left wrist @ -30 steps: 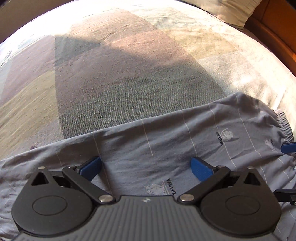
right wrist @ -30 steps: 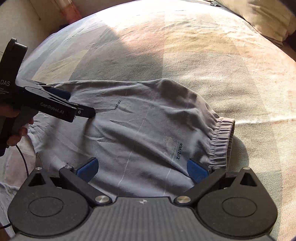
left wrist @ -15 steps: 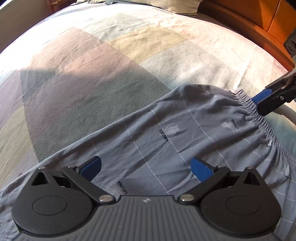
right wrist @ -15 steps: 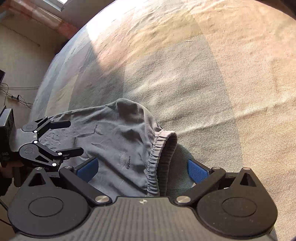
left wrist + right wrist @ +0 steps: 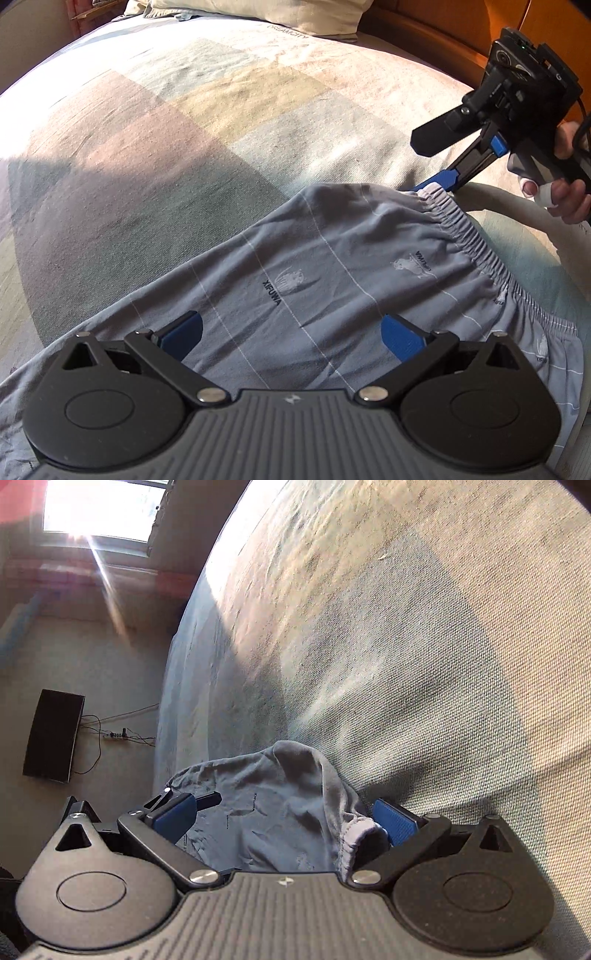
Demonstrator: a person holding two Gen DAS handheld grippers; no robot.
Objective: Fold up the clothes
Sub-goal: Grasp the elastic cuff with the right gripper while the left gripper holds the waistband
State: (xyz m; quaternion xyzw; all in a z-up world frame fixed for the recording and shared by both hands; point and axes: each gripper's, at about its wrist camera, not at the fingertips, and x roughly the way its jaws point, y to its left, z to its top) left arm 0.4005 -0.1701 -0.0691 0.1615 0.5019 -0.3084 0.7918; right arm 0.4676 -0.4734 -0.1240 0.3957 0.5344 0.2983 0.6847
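Shorts (image 5: 332, 280) lie on bedspread (image 5: 184, 129) near pillow (image 5: 266, 14), both hand-held grippers (image 5: 291, 332) (image 5: 284, 816) spread.

Both tongs (image 5: 291, 338) (image 5: 284, 821) spread wide

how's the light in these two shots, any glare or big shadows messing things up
Left wrist view: strong sun across the bedspread, one broad dark shadow reaching the grey shorts, which stay readable. Right wrist view: the window is blown out, with streaks of flare; the bed edge bows from fisheye distortion.
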